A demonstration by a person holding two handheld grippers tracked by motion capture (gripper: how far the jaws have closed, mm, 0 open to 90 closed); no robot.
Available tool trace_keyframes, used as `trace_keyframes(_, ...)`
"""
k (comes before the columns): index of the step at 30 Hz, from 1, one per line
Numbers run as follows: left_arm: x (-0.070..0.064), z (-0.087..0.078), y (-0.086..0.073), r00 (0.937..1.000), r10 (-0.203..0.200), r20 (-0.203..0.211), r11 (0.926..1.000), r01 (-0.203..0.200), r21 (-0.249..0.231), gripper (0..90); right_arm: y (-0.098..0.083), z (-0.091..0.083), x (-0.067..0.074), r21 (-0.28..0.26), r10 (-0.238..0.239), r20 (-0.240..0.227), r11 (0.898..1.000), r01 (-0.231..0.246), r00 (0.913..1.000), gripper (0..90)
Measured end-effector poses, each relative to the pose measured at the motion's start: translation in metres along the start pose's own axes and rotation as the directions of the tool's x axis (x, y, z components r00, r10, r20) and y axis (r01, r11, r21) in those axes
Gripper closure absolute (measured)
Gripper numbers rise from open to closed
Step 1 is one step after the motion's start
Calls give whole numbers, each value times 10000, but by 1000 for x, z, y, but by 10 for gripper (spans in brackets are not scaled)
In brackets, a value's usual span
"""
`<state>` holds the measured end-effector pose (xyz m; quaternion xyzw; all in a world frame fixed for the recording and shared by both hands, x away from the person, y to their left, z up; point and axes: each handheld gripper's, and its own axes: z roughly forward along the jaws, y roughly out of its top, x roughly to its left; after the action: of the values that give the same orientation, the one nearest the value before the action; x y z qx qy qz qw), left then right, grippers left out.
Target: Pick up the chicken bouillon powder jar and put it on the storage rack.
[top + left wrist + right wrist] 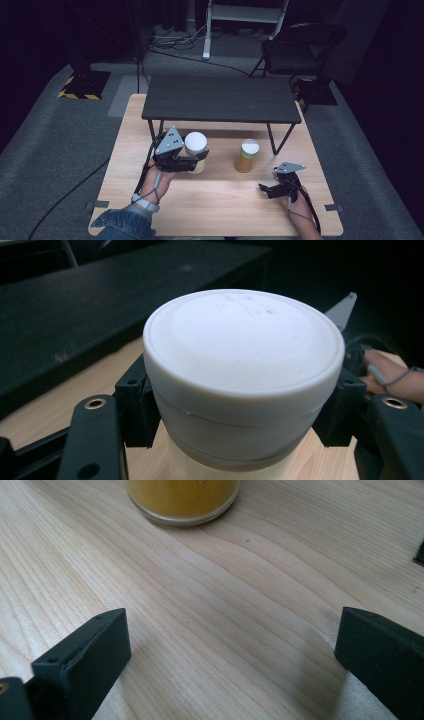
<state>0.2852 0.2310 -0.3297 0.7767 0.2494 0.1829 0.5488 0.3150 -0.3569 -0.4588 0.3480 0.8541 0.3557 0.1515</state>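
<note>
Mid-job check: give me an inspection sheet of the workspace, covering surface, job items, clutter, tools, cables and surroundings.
Surface: light wooden table; a low black shelf stands at its far end.
Job's things: white-lidded jar gripped under its lid; amber jar upright near mid-table, apart from both tools.
Clutter: nothing seen.
Tools: left tool shut on the white-lidded jar; right tool open, low over bare wood, aimed toward the amber jar.
Cables: left tool's cable trails off the table onto the floor; more cables lie beyond the shelf.
Surroundings: grey carpet, a folding chair, dark backdrop.
</note>
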Motion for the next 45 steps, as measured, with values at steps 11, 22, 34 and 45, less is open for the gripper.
trace_keyframes(11,16,3,40,9997,223,-80,9996,-225,-190,338,0,0,0,-1,13,13,10000,-13,10000,11)
trace_keyframes(22,34,12,82,9972,455,-593,9982,-477,-364,337,0,0,1,-8,36,31,10000,-36,10000,11)
trace_keyframes(34,54,40,85,9857,-370,-1644,9978,275,-597,337,0,0,1,-3,44,29,10000,-44,10000,11)
trace_keyframes(45,65,53,82,9733,-890,-2114,9940,733,-807,336,0,0,1,-10,40,31,10000,-40,10000,11)
